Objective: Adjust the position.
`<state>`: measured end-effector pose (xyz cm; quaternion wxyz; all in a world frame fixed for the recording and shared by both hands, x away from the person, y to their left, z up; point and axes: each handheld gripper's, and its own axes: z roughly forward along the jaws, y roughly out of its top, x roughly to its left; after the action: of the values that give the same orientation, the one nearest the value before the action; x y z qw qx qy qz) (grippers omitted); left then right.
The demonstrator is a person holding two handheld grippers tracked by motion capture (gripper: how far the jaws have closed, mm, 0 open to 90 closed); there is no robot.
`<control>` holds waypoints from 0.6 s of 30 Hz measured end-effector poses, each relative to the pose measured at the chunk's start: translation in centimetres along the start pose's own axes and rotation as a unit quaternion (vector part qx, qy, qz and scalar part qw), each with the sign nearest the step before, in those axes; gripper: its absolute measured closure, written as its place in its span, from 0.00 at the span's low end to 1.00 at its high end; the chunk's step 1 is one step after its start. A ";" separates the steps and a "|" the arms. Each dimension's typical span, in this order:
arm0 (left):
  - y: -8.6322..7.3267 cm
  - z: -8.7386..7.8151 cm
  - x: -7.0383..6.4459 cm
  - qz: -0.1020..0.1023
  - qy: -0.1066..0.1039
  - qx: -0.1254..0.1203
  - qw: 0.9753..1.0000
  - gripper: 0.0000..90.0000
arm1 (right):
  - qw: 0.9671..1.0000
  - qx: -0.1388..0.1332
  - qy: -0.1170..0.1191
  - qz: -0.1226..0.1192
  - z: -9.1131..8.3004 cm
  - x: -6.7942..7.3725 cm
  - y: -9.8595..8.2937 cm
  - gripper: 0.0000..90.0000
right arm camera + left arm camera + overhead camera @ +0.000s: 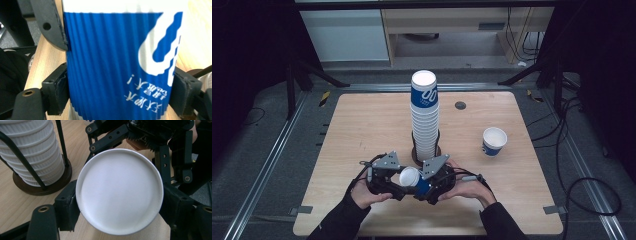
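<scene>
— As both hands meet low in the centre of the high view, what exactly is being held?

— One blue-and-white ribbed paper cup (414, 180), lying on its side between the two tools, just above the near edge of the wooden table (362, 125). The right gripper (428, 186) has its jaws pressed against the blue ribbed wall; in the right gripper view the pads sit hard on either side of the cup (117, 70). The left gripper (388, 180) is closed on it too, its pads at either side of the white rim, so the left gripper view looks straight into the cup's mouth (119, 191).

— Why two grips on a single cup?

— It reads as a handover, or a pull to part nested cups; which of the two cannot be told. Holding rim and body at once keeps the thin wall from slipping or folding.

— And the rest of the table?

— A tall stack of cups (425, 117) stands in a dark wire holder (426, 152) at mid-frame, directly behind the grippers, likely the cup's source or destination. A lone upright cup (494, 141) stands well apart at centre right.
</scene>
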<state>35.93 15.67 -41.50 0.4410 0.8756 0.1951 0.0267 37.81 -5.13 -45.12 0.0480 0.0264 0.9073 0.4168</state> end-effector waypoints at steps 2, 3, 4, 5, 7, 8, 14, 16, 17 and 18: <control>0.0 0.0 0.1 -0.001 0.005 0.003 1.000 0.30 | 1.000 -0.006 -0.004 0.005 -0.1 -0.1 0.0 0.13; -0.1 0.0 0.1 -0.002 0.007 0.001 1.000 0.30 | 1.000 -0.008 -0.003 0.005 -0.1 -0.1 0.1 0.12; -0.1 -0.1 0.2 -0.002 0.010 -0.001 1.000 0.30 | 1.000 -0.011 -0.005 0.002 -0.2 -0.1 0.1 0.11; -0.1 -0.3 0.3 -0.003 0.010 -0.004 1.000 0.30 | 1.000 -0.012 -0.007 0.004 -0.3 -0.2 0.1 0.10; 0.0 -0.8 0.4 -0.005 0.014 -0.013 1.000 0.30 | 1.000 -0.014 -0.008 0.010 -0.5 -0.3 0.0 0.08; 0.0 -1.0 0.5 -0.005 0.017 -0.016 1.000 0.30 | 1.000 -0.019 -0.011 0.012 -0.8 -0.4 0.0 0.08; -0.2 -2.2 1.3 -0.017 0.031 -0.040 0.999 0.30 | 0.998 -0.048 -0.025 0.029 -2.2 -1.0 -0.2 0.08; -0.3 -2.6 1.5 -0.023 0.035 -0.047 0.998 0.30 | 0.997 -0.056 -0.031 0.036 -2.7 -1.2 -0.4 0.08; -0.3 -2.7 1.6 -0.024 0.037 -0.052 0.998 0.30 | 0.997 -0.060 -0.032 0.042 -3.0 -1.3 -0.5 0.08; -0.4 -2.8 1.7 -0.026 0.038 -0.055 0.997 0.30 | 0.996 -0.064 -0.034 0.046 -3.2 -1.4 -0.7 0.08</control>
<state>36.77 18.65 -40.28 0.4815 0.8430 0.2323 0.0598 38.88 -8.06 -43.49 0.0610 0.0792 0.8743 0.4750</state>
